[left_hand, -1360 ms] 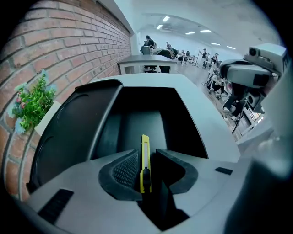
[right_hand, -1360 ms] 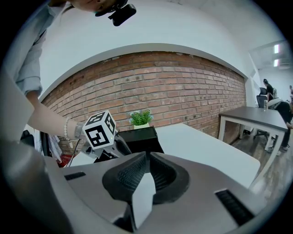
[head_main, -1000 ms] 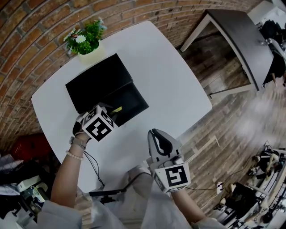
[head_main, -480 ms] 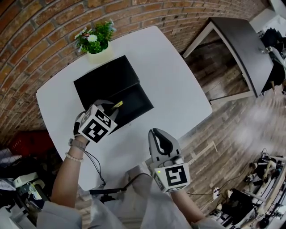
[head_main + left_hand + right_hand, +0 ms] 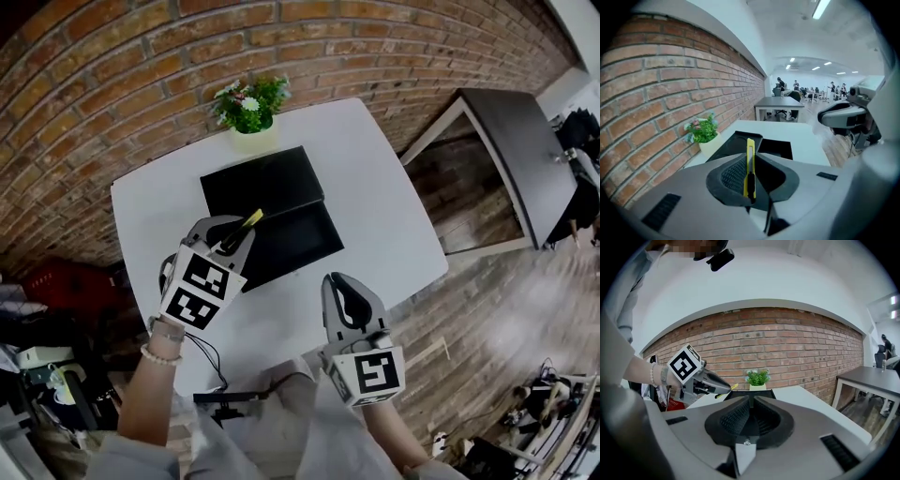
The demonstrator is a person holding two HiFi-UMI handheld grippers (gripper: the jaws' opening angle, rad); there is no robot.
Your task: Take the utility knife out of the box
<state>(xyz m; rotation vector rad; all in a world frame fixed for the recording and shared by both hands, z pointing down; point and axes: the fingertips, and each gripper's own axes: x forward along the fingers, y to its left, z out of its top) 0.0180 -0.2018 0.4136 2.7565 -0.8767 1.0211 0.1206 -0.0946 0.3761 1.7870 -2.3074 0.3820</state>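
Note:
The yellow utility knife (image 5: 247, 222) is pinched edge-on in my left gripper (image 5: 234, 236), held in the air above the open black box (image 5: 298, 242). In the left gripper view the knife (image 5: 750, 164) stands upright between the pads of the left gripper (image 5: 749, 157), and the box (image 5: 777, 148) lies below and beyond. My right gripper (image 5: 345, 292) hovers nearer me over the table's front edge, shut and empty. The right gripper view looks along the jaws of the right gripper (image 5: 751, 405) towards the left gripper (image 5: 708, 382) and the knife's tip (image 5: 734, 386).
The box's lid (image 5: 262, 181) lies flat behind its base on the white table (image 5: 384, 211). A potted plant (image 5: 249, 103) stands at the far edge by the brick wall. A black cable (image 5: 202, 352) lies on the near side. A dark table (image 5: 511, 141) is to the right.
My left gripper has risen with the knife, from down at the box to well above it, and tilted up. The right gripper has also lifted a little.

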